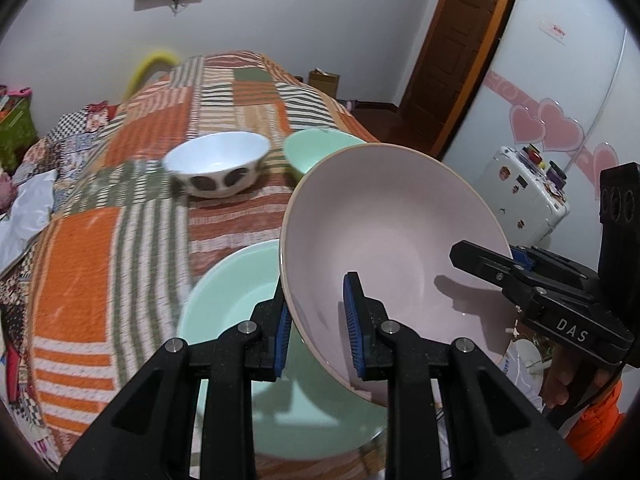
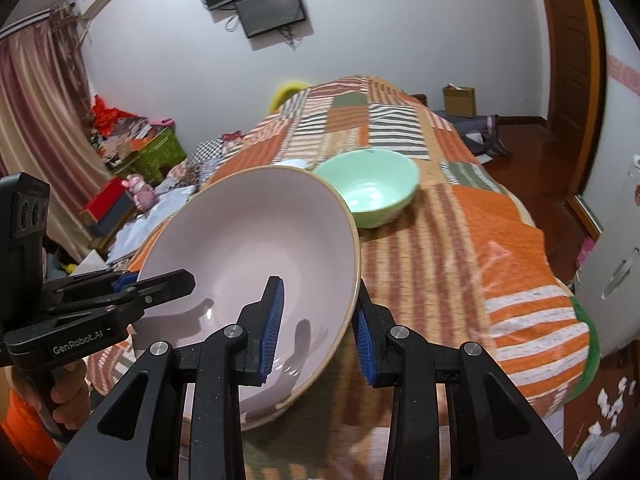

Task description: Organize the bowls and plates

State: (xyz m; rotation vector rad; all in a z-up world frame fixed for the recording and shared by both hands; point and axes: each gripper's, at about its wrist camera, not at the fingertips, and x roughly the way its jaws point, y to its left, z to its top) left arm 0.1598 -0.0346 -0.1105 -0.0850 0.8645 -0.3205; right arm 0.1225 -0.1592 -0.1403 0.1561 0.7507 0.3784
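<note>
A large pink bowl (image 1: pixel 384 240) is held tilted in the air by both grippers, above the patchwork bedspread. My left gripper (image 1: pixel 316 328) straddles its left rim, one pad inside and one outside. My right gripper (image 2: pixel 318 332) straddles the opposite rim (image 2: pixel 352 280) the same way; it also shows in the left wrist view (image 1: pixel 480 264). A mint green plate (image 1: pixel 240 304) lies on the bedspread under the pink bowl. A white bowl with dark spots (image 1: pixel 218 164) and a small mint green bowl (image 1: pixel 316 152) stand farther back; the mint bowl also shows in the right wrist view (image 2: pixel 372 188).
The bedspread (image 1: pixel 120 240) falls away at its right edge (image 2: pixel 560 288) to a wooden floor. A white case (image 1: pixel 524 196) stands on the floor at the right. Clutter and boxes (image 2: pixel 132 152) line the left side. A cardboard box (image 2: pixel 459 100) sits beyond the bed.
</note>
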